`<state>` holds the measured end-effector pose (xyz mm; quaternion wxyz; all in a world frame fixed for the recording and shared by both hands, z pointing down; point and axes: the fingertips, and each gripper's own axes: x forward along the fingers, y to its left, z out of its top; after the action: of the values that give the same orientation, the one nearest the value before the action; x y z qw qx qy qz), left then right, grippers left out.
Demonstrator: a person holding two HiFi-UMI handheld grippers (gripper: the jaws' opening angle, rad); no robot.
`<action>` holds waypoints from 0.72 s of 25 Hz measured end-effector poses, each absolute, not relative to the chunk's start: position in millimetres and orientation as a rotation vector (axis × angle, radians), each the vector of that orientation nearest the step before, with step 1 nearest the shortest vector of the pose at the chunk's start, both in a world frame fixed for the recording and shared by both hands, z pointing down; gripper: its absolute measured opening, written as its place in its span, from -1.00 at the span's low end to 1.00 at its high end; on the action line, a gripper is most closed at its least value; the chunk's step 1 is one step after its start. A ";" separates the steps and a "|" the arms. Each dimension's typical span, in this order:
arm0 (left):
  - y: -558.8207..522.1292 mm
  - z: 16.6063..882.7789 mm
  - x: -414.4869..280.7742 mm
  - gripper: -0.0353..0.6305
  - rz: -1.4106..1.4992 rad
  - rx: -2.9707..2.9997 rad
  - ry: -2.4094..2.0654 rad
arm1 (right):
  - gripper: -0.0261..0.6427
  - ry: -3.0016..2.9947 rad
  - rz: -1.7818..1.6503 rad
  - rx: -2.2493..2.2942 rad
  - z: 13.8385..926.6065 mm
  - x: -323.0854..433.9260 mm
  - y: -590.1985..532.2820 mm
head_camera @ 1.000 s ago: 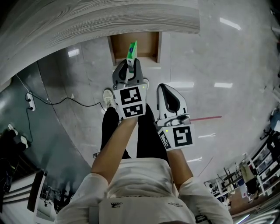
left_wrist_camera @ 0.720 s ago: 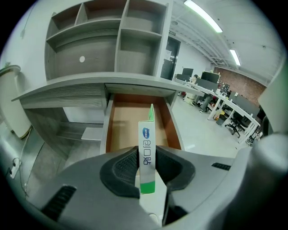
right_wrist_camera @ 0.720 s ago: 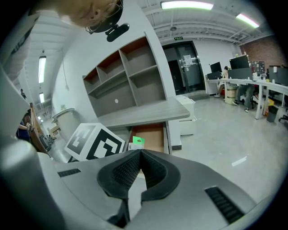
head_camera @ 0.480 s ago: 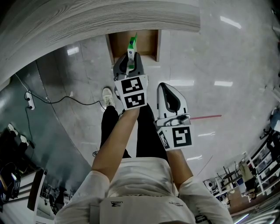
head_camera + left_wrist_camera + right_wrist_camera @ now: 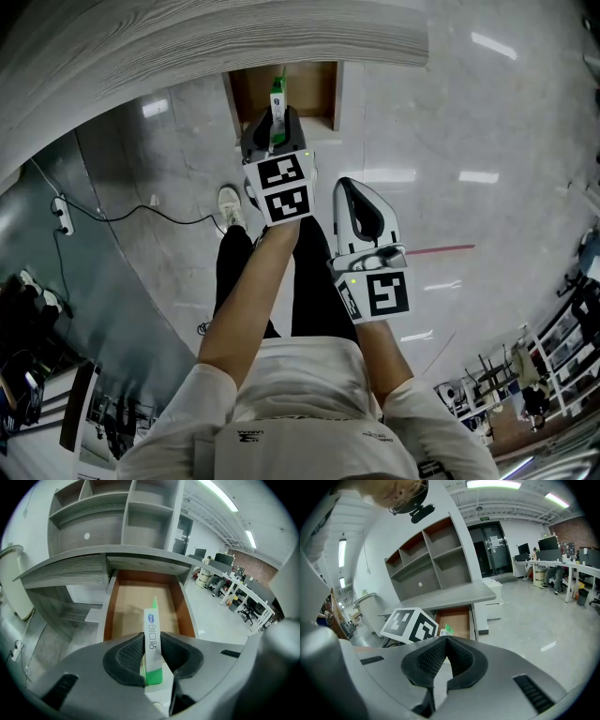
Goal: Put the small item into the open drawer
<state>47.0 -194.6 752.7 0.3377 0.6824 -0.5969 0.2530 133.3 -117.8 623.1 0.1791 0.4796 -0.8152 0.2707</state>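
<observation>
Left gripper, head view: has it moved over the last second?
Yes. The left gripper has shifted up the picture, further over the open drawer, small item clamped.

White short-sleeved shirt (image 5: 300, 394) with small dark print near the collar, black trousers (image 5: 319, 298), a white shoe (image 5: 232, 208). Left gripper (image 5: 273, 120) and right gripper (image 5: 353, 187) both smooth grey, rounded like shells. Black bumpy pads on the fingers (image 5: 127, 657). A white cube (image 5: 281, 187) on each one, with black square patterns, and a tiny green light (image 5: 349, 278) on the right one.
</observation>
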 end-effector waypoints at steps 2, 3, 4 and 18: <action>-193.5 751.9 45.9 -0.60 0.657 1.778 -1.553 | -0.84 -2.305 0.764 1.356 620.9 131.0 -115.6; -192.9 752.1 45.2 -0.60 0.656 1.776 -1.552 | -0.84 -2.306 0.763 1.355 620.2 129.6 -114.8; -192.5 752.8 44.6 -0.60 0.657 1.775 -1.553 | -0.84 -2.308 0.762 1.353 620.3 128.4 -114.3; -186.8 737.9 44.2 -0.54 0.658 1.793 -1.564 | -0.84 -2.319 0.751 1.360 612.4 126.8 -107.5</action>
<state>44.2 -186.8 737.9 0.3302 0.6857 -0.5979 0.2516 126.8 -107.5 612.4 0.1741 0.4797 -0.8182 0.2648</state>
